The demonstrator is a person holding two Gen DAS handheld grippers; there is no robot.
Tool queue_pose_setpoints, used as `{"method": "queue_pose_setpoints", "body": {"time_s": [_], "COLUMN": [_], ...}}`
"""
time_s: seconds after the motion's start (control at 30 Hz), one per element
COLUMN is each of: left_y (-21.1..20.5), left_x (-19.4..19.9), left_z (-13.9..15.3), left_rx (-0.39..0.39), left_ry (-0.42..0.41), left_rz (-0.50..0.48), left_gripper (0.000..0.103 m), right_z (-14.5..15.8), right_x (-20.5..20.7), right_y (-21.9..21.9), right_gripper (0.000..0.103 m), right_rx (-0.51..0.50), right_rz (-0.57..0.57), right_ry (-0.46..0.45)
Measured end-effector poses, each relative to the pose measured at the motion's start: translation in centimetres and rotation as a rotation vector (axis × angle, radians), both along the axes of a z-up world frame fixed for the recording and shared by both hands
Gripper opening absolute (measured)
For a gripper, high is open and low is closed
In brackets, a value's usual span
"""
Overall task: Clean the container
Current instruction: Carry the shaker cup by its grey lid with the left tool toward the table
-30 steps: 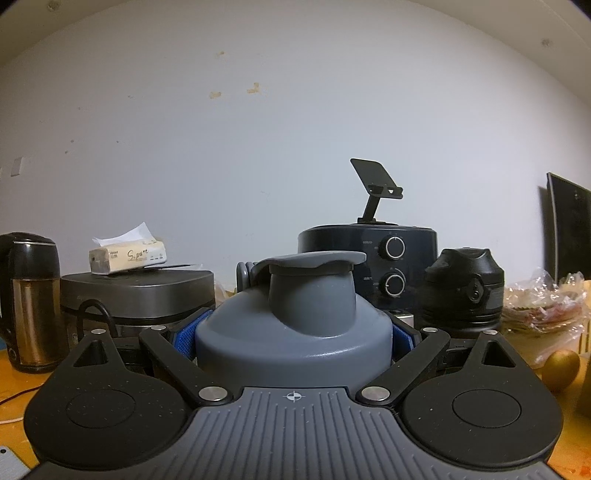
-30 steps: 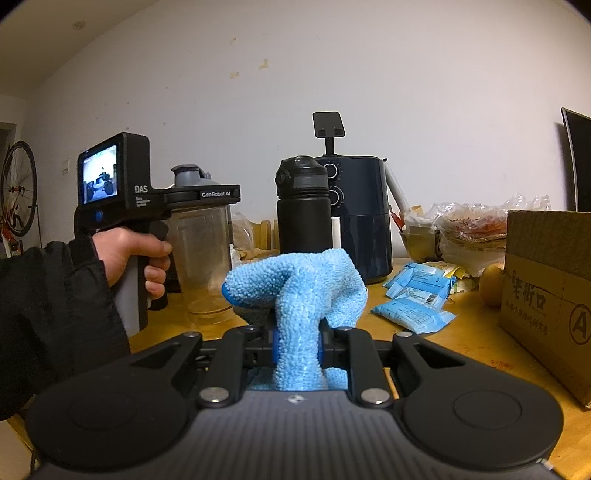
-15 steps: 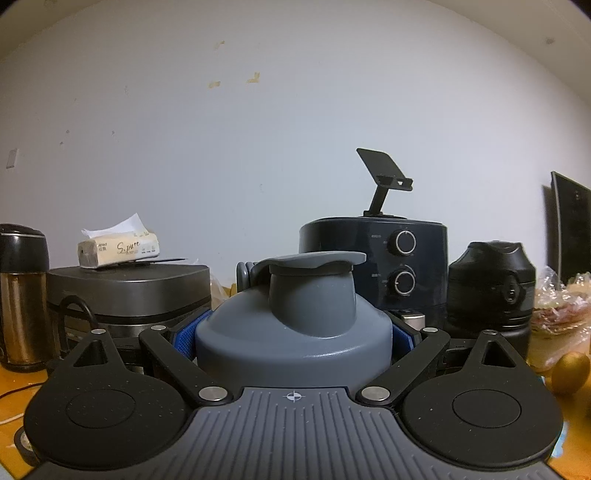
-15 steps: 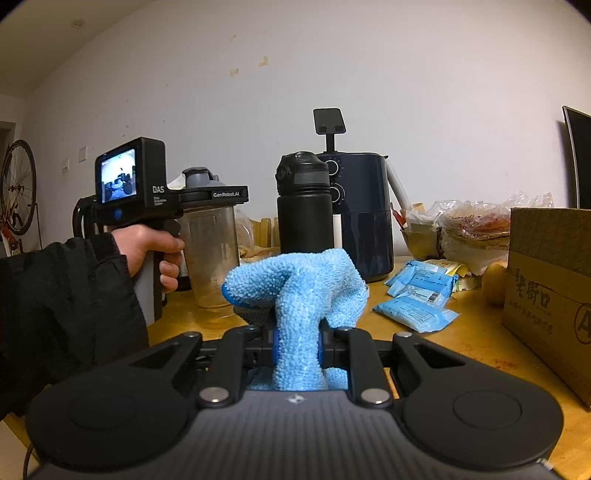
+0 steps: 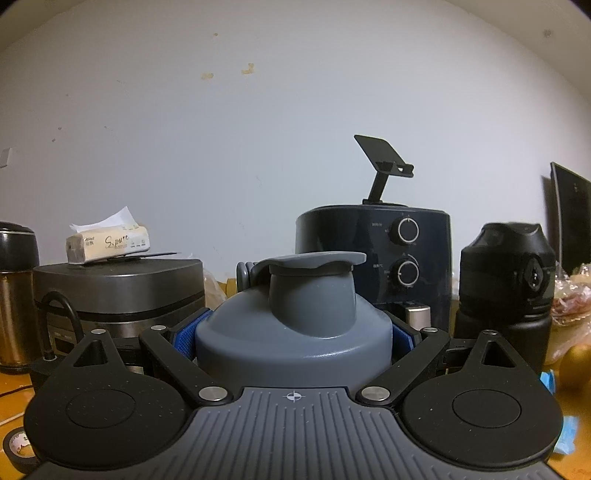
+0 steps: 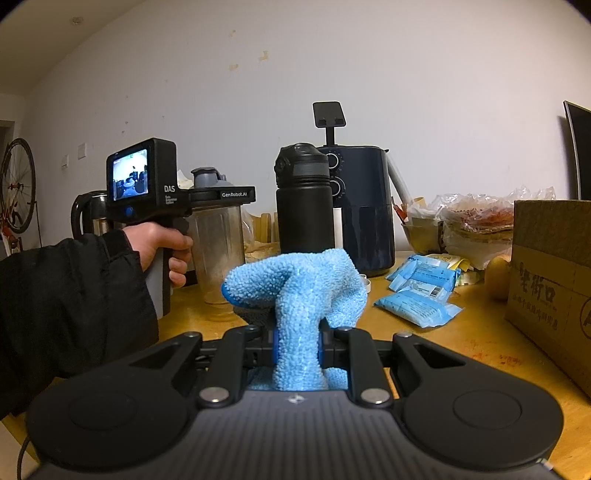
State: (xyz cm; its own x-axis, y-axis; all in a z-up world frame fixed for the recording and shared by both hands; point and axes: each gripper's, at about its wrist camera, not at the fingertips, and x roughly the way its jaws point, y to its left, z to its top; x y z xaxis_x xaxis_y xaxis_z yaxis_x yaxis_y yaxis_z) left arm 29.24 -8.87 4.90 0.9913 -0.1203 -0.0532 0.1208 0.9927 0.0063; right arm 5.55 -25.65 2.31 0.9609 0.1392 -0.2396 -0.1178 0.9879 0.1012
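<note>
Shaker [image 6: 219, 243] carried rightward, grey lid, cloudy walls

1. Wall [image 6: 424, 74]: plain white, few small brownish marks high up; light switch plates at left.
2. Ceiling [image 6: 55, 33] white, dim; overall light low, warm.
3. Wooden table [image 6: 461, 332], orange-brown top, cluttered.
4. On it, near the wall: dark blue air fryer [image 5: 373, 266] w/ two dials, phone stand [image 5: 384, 166] on top; grey cooker [image 5: 118, 291] w/ tissue pack [image 5: 109, 245] on lid; kettle [image 5: 14, 295] far left.
5. Cardboard box [image 6: 554, 277] at right, blue packets [image 6: 421, 291] beside it.
6. Bicycle wheel [image 6: 16, 184] at far left; dark monitor edge [image 6: 580, 147] at right.
</note>
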Motion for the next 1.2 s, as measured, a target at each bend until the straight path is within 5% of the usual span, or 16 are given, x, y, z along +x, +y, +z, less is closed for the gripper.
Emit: {"method": "queue_pose_setpoints", "body": {"time_s": [1.2], "left_y": [-0.6], "left_x": [-0.2], "left_z": [-1.6], "left_rx": [0.033], "left_ry": [-0.037], "left_rz": [-0.006], "left_gripper": [0.095], "right_z": [0.1], "right_x": [-0.3], "right_y": [-0.2], "right_gripper": [0.015], "right_rx": [0.009], "right_rz": [-0.005], "right_ry": [-0.006]}}
